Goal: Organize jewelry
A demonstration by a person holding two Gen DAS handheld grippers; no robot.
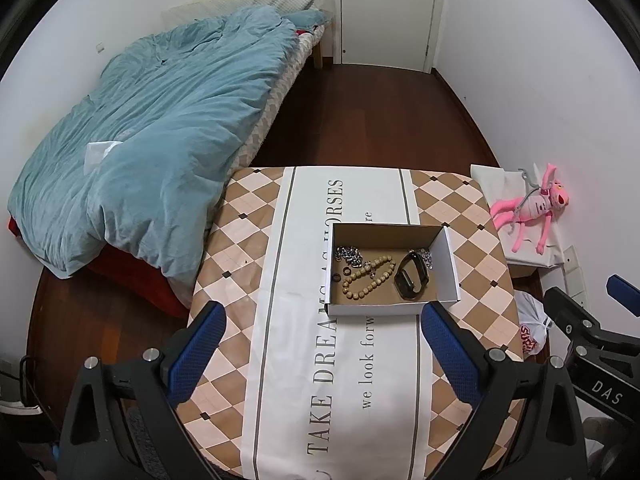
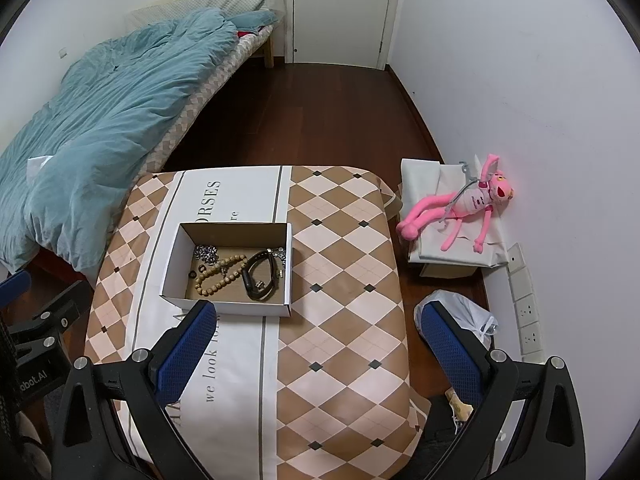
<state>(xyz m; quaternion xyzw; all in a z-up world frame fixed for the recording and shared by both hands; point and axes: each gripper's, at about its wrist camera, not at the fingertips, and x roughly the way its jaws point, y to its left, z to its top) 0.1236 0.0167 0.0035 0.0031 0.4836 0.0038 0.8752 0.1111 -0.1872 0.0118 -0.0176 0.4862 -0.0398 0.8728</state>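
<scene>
A white cardboard box [image 1: 450,268] [image 2: 172,268] stands on the table with its brown inside showing. In it lie a wooden bead bracelet [image 1: 368,278] [image 2: 218,274], a black watch band [image 1: 412,276] [image 2: 260,276], a silver chain [image 1: 350,256] [image 2: 206,253], small dark rings [image 1: 346,272] [image 2: 201,269] and more silver pieces [image 1: 428,258] [image 2: 280,257] by the right wall. My left gripper [image 1: 322,320] hovers open above the table, just in front of the box. My right gripper [image 2: 316,316] is open too, in front and to the right of the box. Both hold nothing.
The table [image 1: 472,240] [image 2: 340,264] wears a diamond-patterned cloth with a white printed strip. A bed with a teal duvet [image 1: 160,120] lies to the left. A pink plush toy [image 2: 468,204] rests on a covered box at right, with a plastic bag [image 2: 468,316] below it.
</scene>
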